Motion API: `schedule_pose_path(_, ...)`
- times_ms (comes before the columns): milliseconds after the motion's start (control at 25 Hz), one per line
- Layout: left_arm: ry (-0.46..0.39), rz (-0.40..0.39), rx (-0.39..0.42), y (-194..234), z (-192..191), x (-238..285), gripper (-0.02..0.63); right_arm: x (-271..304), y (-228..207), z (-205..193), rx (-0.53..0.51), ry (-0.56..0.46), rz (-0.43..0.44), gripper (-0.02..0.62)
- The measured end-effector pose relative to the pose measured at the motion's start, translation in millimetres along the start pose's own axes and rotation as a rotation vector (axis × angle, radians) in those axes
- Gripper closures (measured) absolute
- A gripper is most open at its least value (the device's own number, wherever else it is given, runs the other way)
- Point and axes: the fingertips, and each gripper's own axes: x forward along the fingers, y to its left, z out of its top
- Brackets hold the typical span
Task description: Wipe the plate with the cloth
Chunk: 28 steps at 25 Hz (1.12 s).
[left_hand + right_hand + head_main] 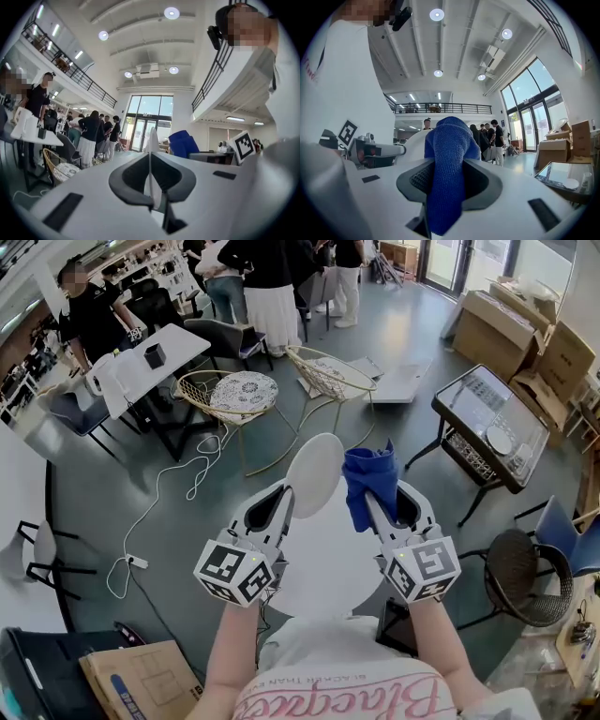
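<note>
left gripper (285, 491): jaws pinched shut on the rim of the plate. In the left gripper view the plate's thin edge runs right down the slot between them, so yeah, it's clamped.
plate (314, 474): white, held up in the air on edge, dead centre of the head view, tilted a bit to the right. It sticks up past the jaw tips.
right gripper (371, 501): closed on the cloth. The right gripper view shows the fabric squeezed between the pads and hanging out the near side.
cloth (369, 482): blue, bunched into a lump on top of the right jaws, just right of the plate's edge. Can't honestly tell if it's touching the plate or just beside it.
the two grippers: side by side in the lower middle of the head view, both pointing away from the person, marker cubes facing the camera.
white round table (330, 568): directly under both grippers, bare top.
wire chairs (239, 395): two of them in the upper middle, well beyond the plate.
black table (487, 427): right side of the frame, with a small white dish on it.
cardboard boxes (525, 334): stacked in the upper right corner.
people (258, 282): a group standing along the top edge.
white cable (173, 498): snaking over the floor at the left.
</note>
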Motion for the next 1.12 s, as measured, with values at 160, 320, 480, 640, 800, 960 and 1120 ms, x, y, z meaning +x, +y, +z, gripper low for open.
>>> schedule_pose_path(160, -0.025, -0.007, 0.261, -13.2, 9.4, 2.1, 0.588, -3.8, 0.0, 14.3, -0.012, -0.015, 0.020, 0.448)
schedule_pose_path(320, -0.048, -0.011, 0.629, -26.9, 17.8, 5.6, 0.588, -5.8, -7.1, 22.7, -0.011, -0.016, 0.002, 0.448)
schedule_pose_path(480, -0.058, 0.053, 0.864, -29.7, 16.1, 4.5, 0.588, -9.8, -10.8, 30.1, -0.017, -0.024, -0.007, 0.448)
schedule_pose_path(640, -0.087, 0.088, 1.181, -38.7, 16.2, 6.7, 0.588, -16.0, -17.8, 34.9, -0.007, -0.031, 0.005, 0.448)
schedule_pose_path(800, -0.088, 0.066, 1.364, -45.2, 6.9, 10.3, 0.588, -15.2, -19.3, 46.8, 0.001, -0.016, 0.062, 0.448)
schedule_pose_path(960, -0.095, 0.031, 1.421, -54.1, 4.1, 12.2, 0.588, 1.0, -12.5, 86.8, 0.012, -0.005, 0.237, 0.448)
schedule_pose_path(1120, -0.109, -0.003, 1.512, -63.6, 1.9, 10.2, 0.588, 32.4, 19.2, 116.3, -0.054, 0.081, 0.490, 0.448)
